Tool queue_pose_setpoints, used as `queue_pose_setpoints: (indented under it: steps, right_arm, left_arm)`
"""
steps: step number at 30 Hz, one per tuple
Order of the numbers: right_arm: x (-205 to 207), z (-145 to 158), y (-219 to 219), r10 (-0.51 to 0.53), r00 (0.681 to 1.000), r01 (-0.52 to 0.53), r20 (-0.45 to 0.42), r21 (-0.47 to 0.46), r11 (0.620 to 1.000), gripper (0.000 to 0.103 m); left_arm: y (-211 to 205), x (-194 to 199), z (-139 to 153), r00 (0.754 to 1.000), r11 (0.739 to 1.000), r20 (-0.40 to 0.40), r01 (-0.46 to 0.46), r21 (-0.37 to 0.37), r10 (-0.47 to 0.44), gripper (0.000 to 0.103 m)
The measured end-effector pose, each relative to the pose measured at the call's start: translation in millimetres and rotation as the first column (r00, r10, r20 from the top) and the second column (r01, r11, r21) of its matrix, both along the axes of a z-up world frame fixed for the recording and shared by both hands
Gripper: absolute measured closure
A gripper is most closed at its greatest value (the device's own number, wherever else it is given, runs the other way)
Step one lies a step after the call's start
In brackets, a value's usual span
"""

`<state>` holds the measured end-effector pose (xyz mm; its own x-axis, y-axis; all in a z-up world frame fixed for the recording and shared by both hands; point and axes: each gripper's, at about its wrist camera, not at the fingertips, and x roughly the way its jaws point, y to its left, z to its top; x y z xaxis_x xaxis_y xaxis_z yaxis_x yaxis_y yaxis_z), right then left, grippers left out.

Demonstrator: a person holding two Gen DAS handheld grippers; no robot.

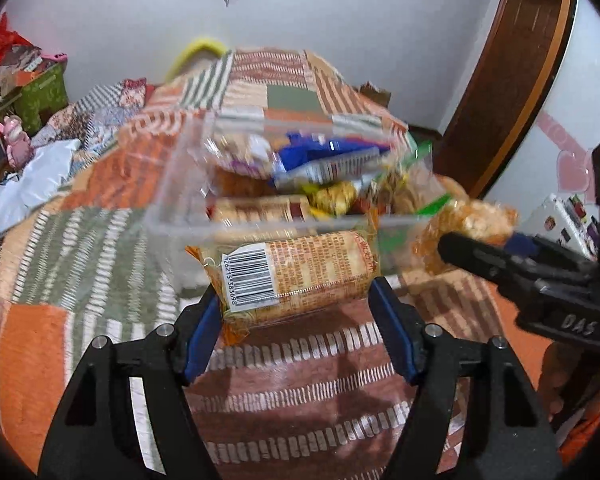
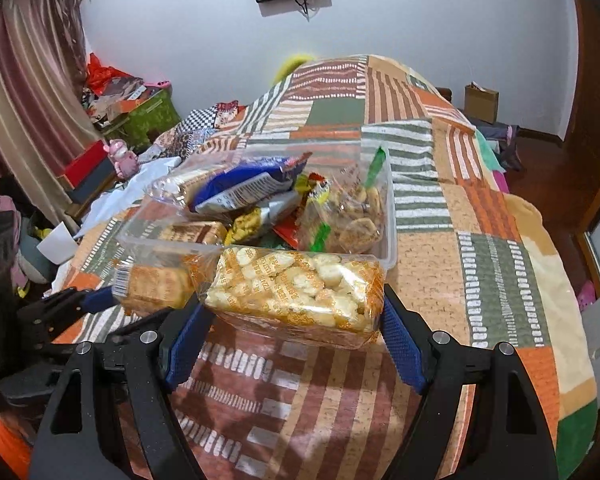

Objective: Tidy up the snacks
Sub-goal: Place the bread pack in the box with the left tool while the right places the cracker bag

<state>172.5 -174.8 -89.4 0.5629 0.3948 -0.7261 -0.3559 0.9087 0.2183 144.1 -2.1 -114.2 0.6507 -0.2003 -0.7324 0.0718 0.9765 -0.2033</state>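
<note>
My left gripper (image 1: pixel 296 300) is shut on an orange cracker pack with a barcode (image 1: pixel 296 272), held just in front of the clear plastic bin (image 1: pixel 172 216). My right gripper (image 2: pixel 296 312) is shut on a clear bag of puffed rice snacks (image 2: pixel 296 292), also held at the bin's near rim (image 2: pixel 388 256). The bin holds several snacks, among them a blue packet (image 2: pixel 244 184) and a bag of cookies (image 2: pixel 356 216). The right gripper shows in the left wrist view (image 1: pixel 476 240), and the left gripper shows in the right wrist view (image 2: pixel 100 300) with the cracker pack (image 2: pixel 152 284).
The bin stands on a bed with a striped patchwork blanket (image 2: pixel 460 240). Cluttered boxes (image 2: pixel 140 108) and a pink toy (image 2: pixel 120 160) lie left of the bed. A wooden door frame (image 1: pixel 512 80) stands at the right. A brown paper bag (image 2: pixel 482 102) sits on the far floor.
</note>
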Motion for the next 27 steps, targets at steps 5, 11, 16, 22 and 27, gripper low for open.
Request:
queue_pose_setpoints:
  steps: [5,11,16,22,27]
  right_arm:
    - [5.6,5.1,4.5,0.005,1.0,-0.005,0.019,0.006,1.0,0.026]
    - [17.3,12.2,19.7,0.028,0.998,-0.028,0.053,0.002,1.0,0.026]
    - [31.8,15.0,33.9,0.049,0.996,-0.048,0.074,-0.008,0.999,0.029]
    - [44.8,4.4,42.8,0.059,0.996,-0.059,0.059,-0.005,0.998,0.029]
    - [50.2,-7.4,43.5,0.06,0.998,-0.061,0.029,0.019,0.998,0.029]
  left_arm:
    - [13.7,8.1,16.0,0.999,1.0,0.044,-0.027,-0.003,0.027,0.032]
    - [24.8,30.7,13.1,0.999,0.999,0.04,-0.031,0.021,0.031,0.032]
    - [30.8,46.2,4.0,0.999,0.999,0.025,-0.039,0.026,0.038,0.032]
    - [24.3,53.8,0.1,0.999,0.998,0.05,-0.023,0.066,0.02,0.032]
    - [19.8,55.0,-5.4,0.999,0.995,0.053,0.001,0.101,-0.006,0.029]
